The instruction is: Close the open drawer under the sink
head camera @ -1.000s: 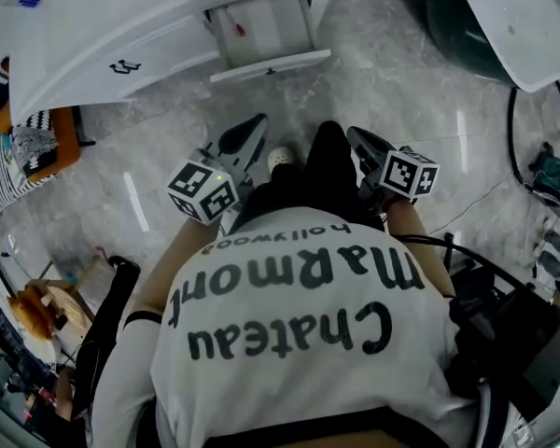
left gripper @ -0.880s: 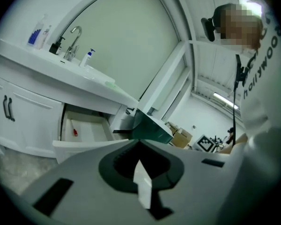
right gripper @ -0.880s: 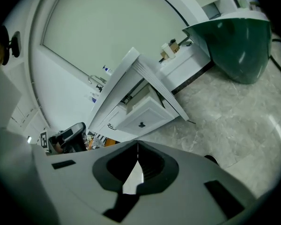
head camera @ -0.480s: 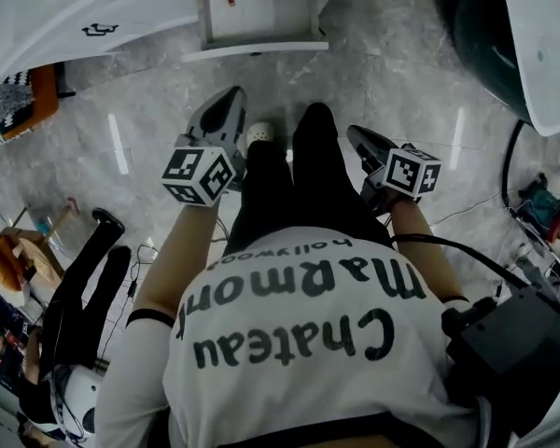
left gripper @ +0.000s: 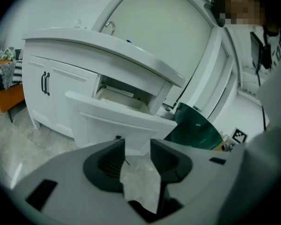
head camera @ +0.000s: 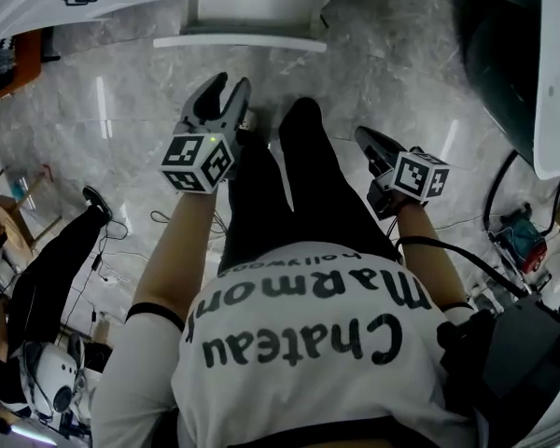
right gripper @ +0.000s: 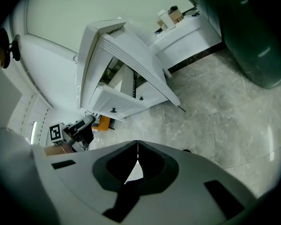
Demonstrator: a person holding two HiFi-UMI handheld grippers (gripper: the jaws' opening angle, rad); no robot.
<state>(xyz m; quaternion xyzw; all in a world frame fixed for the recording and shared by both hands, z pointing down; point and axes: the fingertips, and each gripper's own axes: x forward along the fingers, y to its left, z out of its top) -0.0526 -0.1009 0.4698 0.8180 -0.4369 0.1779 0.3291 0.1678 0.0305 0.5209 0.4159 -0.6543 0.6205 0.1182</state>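
The white drawer (head camera: 247,12) stands pulled out of the sink cabinet at the top of the head view, its front panel (head camera: 238,42) facing me. In the left gripper view the drawer front (left gripper: 117,123) juts out under the white countertop (left gripper: 107,48) with its tap (left gripper: 111,26). My left gripper (head camera: 226,87) hangs short of the drawer over the floor. Its jaws are opening, with nothing between them (left gripper: 137,144). My right gripper (head camera: 362,136) hangs lower at the right, shut and empty (right gripper: 137,143), apart from the drawer (right gripper: 113,102).
Cabinet doors with black handles (left gripper: 46,82) lie left of the drawer. A dark green round object (left gripper: 196,128) stands to the right. My black-trousered legs (head camera: 289,185) are between the grippers. Another person's legs (head camera: 56,259) and cables (head camera: 504,203) are on the marble floor.
Both grippers have sunk and tipped downward. The left jaws went from shut to parted. The drawer has slid towards the top edge of the head view.
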